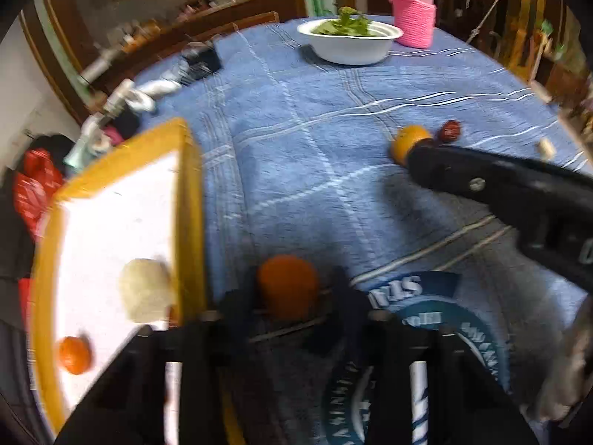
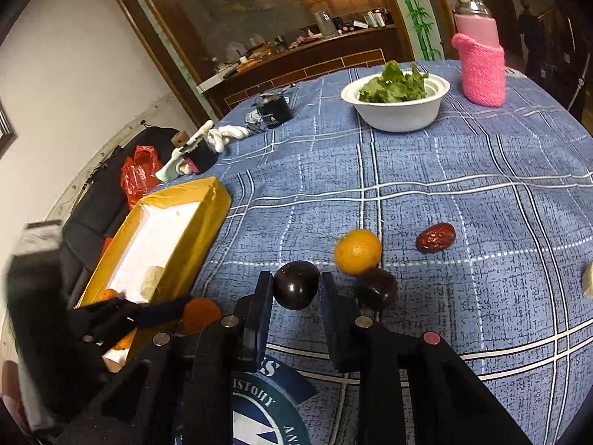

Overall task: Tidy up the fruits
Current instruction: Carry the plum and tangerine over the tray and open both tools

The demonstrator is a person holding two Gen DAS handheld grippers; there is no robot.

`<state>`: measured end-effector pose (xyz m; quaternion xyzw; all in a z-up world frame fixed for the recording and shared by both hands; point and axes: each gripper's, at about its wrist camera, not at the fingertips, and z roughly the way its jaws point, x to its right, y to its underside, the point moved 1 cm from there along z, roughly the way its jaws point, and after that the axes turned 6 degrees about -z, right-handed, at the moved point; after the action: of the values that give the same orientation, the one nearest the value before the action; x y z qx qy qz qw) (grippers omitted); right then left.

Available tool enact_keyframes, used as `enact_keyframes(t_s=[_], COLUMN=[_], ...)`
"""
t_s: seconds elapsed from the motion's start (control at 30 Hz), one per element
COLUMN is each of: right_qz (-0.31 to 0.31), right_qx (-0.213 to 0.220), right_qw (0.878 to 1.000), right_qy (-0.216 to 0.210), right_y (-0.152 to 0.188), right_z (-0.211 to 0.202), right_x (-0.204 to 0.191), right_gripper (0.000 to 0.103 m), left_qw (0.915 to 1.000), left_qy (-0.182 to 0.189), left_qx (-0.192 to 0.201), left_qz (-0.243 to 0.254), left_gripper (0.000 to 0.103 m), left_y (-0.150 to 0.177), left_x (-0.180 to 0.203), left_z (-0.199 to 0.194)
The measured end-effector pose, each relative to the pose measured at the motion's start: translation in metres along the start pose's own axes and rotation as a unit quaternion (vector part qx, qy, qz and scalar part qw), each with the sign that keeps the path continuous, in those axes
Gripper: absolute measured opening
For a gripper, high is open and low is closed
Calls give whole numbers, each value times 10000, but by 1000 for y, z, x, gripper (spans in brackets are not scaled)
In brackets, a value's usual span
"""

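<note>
In the left wrist view my left gripper (image 1: pixel 289 291) is shut on an orange tangerine (image 1: pixel 287 278), just right of the yellow box (image 1: pixel 192 204). The box's white floor holds a pale round fruit (image 1: pixel 146 289) and a small tangerine (image 1: pixel 74 355). In the right wrist view my right gripper (image 2: pixel 296 287) is shut on a dark plum (image 2: pixel 296 282), lifted a little off the blue cloth. A second plum (image 2: pixel 376 289), an orange (image 2: pixel 357 251) and a red date (image 2: pixel 435 237) lie just beyond. The left gripper (image 2: pixel 185 313) with its tangerine (image 2: pixel 202 315) shows beside the box (image 2: pixel 207 218).
A white bowl of greens (image 2: pixel 396 111) and a pink knitted bottle sleeve (image 2: pixel 481 74) stand at the far side of the round table. Gloves and a dark pouch (image 2: pixel 274 111) lie at the far left edge. A pale piece (image 2: pixel 587 282) sits at the right.
</note>
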<state>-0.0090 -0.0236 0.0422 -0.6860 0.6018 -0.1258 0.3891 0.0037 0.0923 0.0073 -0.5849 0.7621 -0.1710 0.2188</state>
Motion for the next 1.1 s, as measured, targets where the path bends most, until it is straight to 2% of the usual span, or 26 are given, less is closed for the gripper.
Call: enact_keyframes(t_s=[0.07,0.13,0.23,0.37,0.57,0.73,0.83,0.93,1.1], right_qz=[11,33,58,27,-261,-651,-1111,-1350,-1510], right_qx=[24,42,40,52,-2,-137,-268,-593,-1108], right_qw=[10000,10000,10000,9999,9992,9978,9932,9878,9808], right_qy=[-28,-13,22,110,296,-43,-220,-502,-538], right_y=[0,0,2,4,9,8,1,-5,-8], right_z=[-2,-2,-2,0,3,-2,6,28,80], right_x=[0,1,2,1,-19,-73,-119,-161,-199], right_gripper=[28,28,28,28,28,28,28,28,30], left_qw=[9998,9994,9951,9818,9629,9495,9437,9407,9301], left_qy=[198,179,542,832,677,603,738,791,1044], left_qx=[52,188,340,601,954,1081,1099,1086,921], left_qz=[-75,-228,-758,-1598,-2431,-2883,-3031,-3116,-3399], left_gripper=[31,31,31,31,31,31,31,31,31], left_y=[1,3,6,18,54,72,76,74,72], left_x=[-2,-7,-23,-65,-140,-189,-209,-227,-251], left_z=[-5,-14,-30,-54,-89,-97,-92,-84,-64])
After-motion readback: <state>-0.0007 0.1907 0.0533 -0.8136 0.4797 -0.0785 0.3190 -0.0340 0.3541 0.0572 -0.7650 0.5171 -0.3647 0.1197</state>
